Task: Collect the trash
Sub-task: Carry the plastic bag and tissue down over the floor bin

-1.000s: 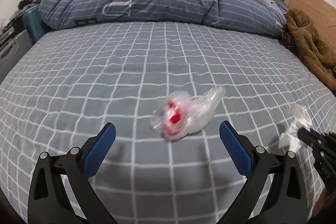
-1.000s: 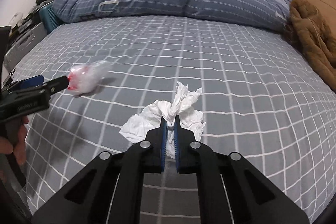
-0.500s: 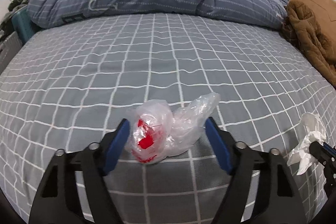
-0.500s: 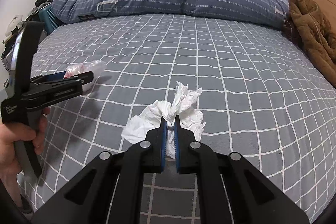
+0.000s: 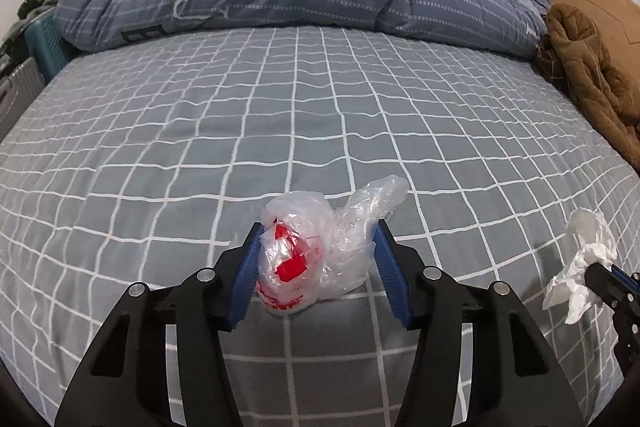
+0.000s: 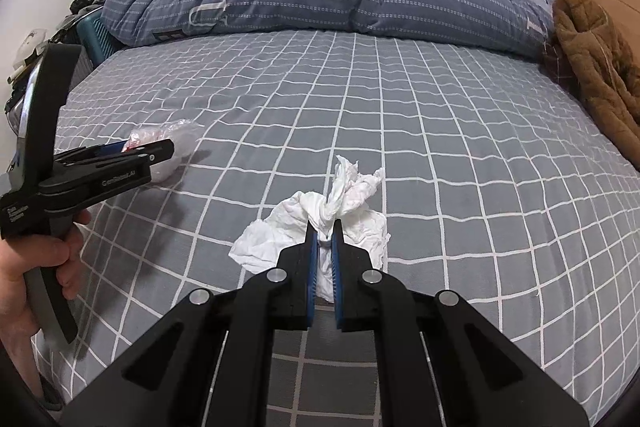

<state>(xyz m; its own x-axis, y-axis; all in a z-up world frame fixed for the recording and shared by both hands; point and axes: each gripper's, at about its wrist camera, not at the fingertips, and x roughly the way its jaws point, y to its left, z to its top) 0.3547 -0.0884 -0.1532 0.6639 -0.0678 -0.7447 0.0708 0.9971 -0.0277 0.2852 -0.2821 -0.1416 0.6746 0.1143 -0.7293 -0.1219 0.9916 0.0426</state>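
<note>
While the clear plastic bag (image 5: 320, 251) with red bits is sitting on the checked bedsheet (image 5: 304, 115), the left gripper (image 5: 318, 267) is straddling it, both blue pads pressing into its sides. On the right wrist cam, the right gripper (image 6: 324, 251) is pinching a crumpled white tissue (image 6: 320, 227) tight, jaws nearly touching.

Left gripper (image 5: 316, 255) pads against crumpled plastic bag (image 5: 320, 251) on checked bedsheet (image 5: 320, 107).
</note>
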